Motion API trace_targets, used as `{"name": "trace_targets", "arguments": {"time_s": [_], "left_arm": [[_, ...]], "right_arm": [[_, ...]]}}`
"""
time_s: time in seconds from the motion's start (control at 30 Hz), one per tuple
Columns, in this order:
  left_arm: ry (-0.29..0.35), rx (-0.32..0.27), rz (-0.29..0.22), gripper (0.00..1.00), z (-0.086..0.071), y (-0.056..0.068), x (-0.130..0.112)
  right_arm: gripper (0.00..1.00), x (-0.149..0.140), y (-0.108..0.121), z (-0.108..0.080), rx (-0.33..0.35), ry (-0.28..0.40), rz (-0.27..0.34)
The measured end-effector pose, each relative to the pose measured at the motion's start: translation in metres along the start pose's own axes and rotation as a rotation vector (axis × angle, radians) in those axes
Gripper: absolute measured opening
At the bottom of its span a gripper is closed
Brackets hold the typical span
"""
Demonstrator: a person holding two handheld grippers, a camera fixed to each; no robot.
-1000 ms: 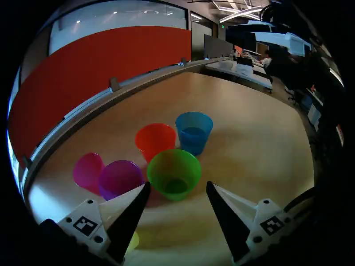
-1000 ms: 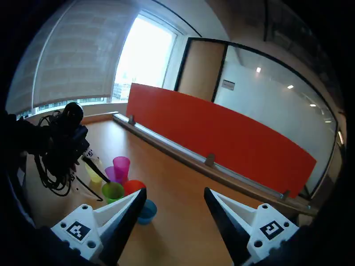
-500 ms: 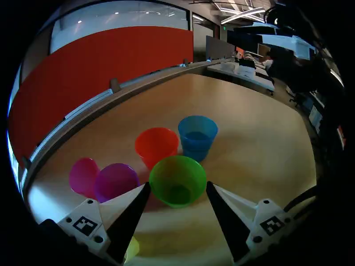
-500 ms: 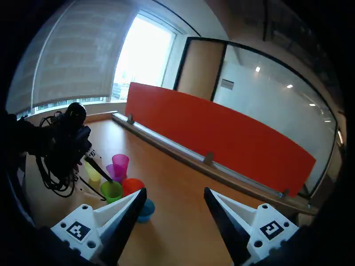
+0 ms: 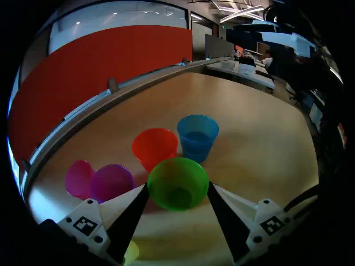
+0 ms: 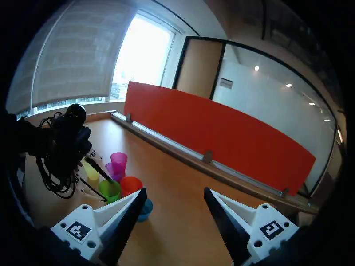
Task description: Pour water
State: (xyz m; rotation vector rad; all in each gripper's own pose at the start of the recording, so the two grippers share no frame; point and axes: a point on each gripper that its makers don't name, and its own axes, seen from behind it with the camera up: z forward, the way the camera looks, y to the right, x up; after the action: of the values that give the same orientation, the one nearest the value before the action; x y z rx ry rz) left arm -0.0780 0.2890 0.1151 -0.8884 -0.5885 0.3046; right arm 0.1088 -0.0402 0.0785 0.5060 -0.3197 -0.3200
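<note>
L gripper (image 5: pixel 177 183), jaws apart, has edged fwd so green cup (image 5: pixel 178 175) at 12 o'clock sits betw. its tips, prob. grasp next; R gripper (image 6: pixel 174 189) apart, empty.

text: none legible; wall sign (image 6: pixel 226 83): too small to read

Six translucent plastic cups standing upright, clustered on wooden bench (image 5: pixel 253 133). In left gripper view:
- green cup (image 5: pixel 178 184) sitting nearest
- orange cup (image 5: pixel 154 146) standing just behind it
- blue cup (image 5: pixel 197 135) standing beside orange, holding water partway up
- purple cup (image 5: pixel 111 182) and pink cup (image 5: pixel 79 178) sitting side by side at picture's left
- yellow cup (image 5: pixel 131 252) peeking in at bottom, mostly hidden
</note>
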Motion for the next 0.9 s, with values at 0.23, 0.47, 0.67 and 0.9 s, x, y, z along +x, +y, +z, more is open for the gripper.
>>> {"name": "trace_targets", "arguments": {"time_s": [0.23, 0.47, 0.67, 0.9], "left_arm": [[0.015, 0.005, 0.007, 0.90, 0.001, 0.001, 0.002], [0.035, 0.003, -0.001, 0.89, -0.001, 0.002, 0.004], [0.058, 0.008, -0.008, 0.88, -0.009, 0.001, 0.012], [0.086, 0.021, -0.006, 0.88, -0.024, -0.002, 0.020]], "right_arm": [[1.00, 0.000, 0.000, 0.000, 0.001, 0.000, 0.001], [1.00, 0.001, -0.001, 0.000, 0.000, 0.001, 0.000], [1.00, 0.002, -0.002, 0.000, 0.001, 0.003, -0.001], [1.00, 0.006, -0.004, -0.001, 0.001, 0.009, -0.001]]}}
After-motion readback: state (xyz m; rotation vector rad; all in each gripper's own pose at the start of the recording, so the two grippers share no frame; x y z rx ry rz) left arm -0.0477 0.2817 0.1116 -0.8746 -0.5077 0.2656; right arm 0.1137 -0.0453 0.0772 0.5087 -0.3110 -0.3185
